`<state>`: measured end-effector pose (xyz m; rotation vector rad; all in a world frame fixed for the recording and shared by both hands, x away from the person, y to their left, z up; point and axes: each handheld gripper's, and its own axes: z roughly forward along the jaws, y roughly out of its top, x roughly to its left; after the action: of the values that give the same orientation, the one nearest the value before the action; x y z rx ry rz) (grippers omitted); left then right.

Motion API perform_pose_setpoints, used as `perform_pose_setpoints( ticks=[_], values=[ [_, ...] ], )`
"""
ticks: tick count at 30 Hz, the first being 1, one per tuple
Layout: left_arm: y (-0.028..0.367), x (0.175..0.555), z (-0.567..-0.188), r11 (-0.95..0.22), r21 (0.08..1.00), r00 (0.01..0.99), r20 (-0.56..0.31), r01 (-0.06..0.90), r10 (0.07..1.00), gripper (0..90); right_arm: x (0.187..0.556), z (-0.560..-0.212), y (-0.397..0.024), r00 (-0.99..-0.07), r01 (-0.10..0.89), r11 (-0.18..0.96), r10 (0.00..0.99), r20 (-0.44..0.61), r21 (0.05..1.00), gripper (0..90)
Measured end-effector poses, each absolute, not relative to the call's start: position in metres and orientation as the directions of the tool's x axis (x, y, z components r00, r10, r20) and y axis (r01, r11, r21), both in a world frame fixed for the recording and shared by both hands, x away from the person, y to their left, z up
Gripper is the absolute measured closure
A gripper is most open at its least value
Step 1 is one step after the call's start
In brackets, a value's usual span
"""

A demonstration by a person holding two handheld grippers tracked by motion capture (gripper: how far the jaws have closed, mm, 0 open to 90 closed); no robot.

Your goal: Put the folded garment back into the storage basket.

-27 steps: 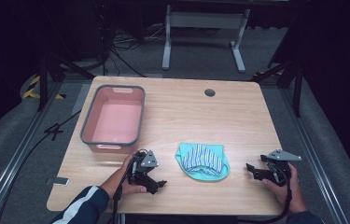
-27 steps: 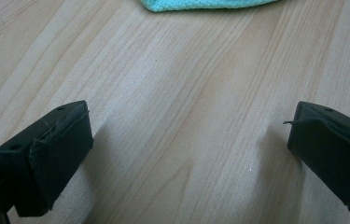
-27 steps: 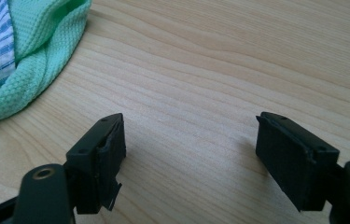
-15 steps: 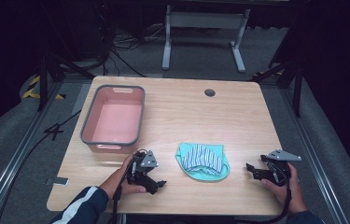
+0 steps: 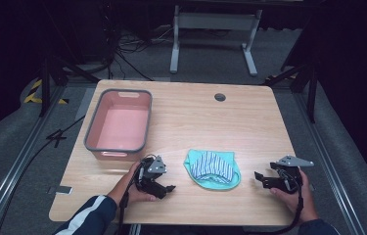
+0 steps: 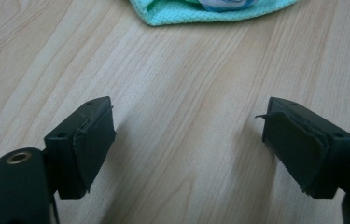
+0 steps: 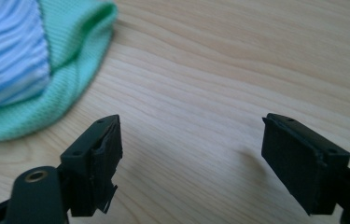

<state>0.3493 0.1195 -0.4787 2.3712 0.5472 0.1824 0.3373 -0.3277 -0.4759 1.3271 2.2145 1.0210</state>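
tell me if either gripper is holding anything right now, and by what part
Nothing is held. The left gripper and the right gripper both have open jaws with bare table between them, each short of the green striped cloth.

A cloth [image 5: 212,169] lies on the desk [image 5: 249,122] near the front edge. A tub [image 5: 120,125] sits on the desk behind it and to the left. The left tool [image 5: 164,186] is left of the cloth, in front of the tub. The right tool [image 5: 264,178] is right of the cloth. The cloth lies between the two tools.
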Motion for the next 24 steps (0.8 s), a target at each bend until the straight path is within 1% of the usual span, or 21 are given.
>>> perform_pose_setpoints(
  ticks=[1,2,4,6,9,11,15,16,19,24],
  values=[
    [0.117,0.35,-0.478,-0.68,0.648,0.899,-0.016,0.342,0.437,16.0,0.337,-0.474,-0.325,-0.506,0.601,0.304,0.861,0.057,0.739,22.0],
    [0.115,0.35,-0.477,-0.685,0.648,0.902,-0.008,0.333,0.431,16.8,0.338,-0.472,-0.322,-0.514,0.598,0.308,0.856,0.058,0.74,22.1],
    [0.11,0.352,-0.473,-0.686,0.653,0.9,0.013,0.322,0.435,20.5,0.339,-0.468,-0.316,-0.538,0.588,0.332,0.841,0.05,0.738,23.3],
    [0.108,0.354,-0.472,-0.686,0.651,0.898,0.015,0.326,0.44,22.1,0.341,-0.466,-0.309,-0.553,0.583,0.357,0.833,0.034,0.73,24.3],
    [0.101,0.36,-0.467,-0.684,0.645,0.889,0.016,0.341,0.458,24.3,0.344,-0.463,-0.301,-0.569,0.579,0.365,0.821,0.041,0.729,26.0],
    [0.096,0.364,-0.464,-0.671,0.656,0.88,0.023,0.345,0.475,24.3,0.346,-0.461,-0.294,-0.584,0.57,0.375,0.811,0.039,0.731,26.7],
    [0.088,0.375,-0.455,-0.649,0.666,0.866,0.008,0.369,0.5,25.2,0.351,-0.456,-0.275,-0.628,0.544,0.42,0.778,0.019,0.726,28.1],
    [0.086,0.378,-0.454,-0.638,0.672,0.861,0.004,0.374,0.509,26.5,0.353,-0.456,-0.271,-0.635,0.541,0.429,0.772,0.017,0.723,28.3],
    [0.081,0.387,-0.45,-0.603,0.692,0.846,-0.019,0.396,0.533,27.0,0.359,-0.456,-0.261,-0.643,0.545,0.44,0.765,0.02,0.713,29.5],
    [0.068,0.4,-0.455,-0.603,0.68,0.837,-0.029,0.417,0.547,26.9,0.371,-0.454,-0.245,-0.641,0.554,0.441,0.768,0.023,0.706,33.3]
  ],
)
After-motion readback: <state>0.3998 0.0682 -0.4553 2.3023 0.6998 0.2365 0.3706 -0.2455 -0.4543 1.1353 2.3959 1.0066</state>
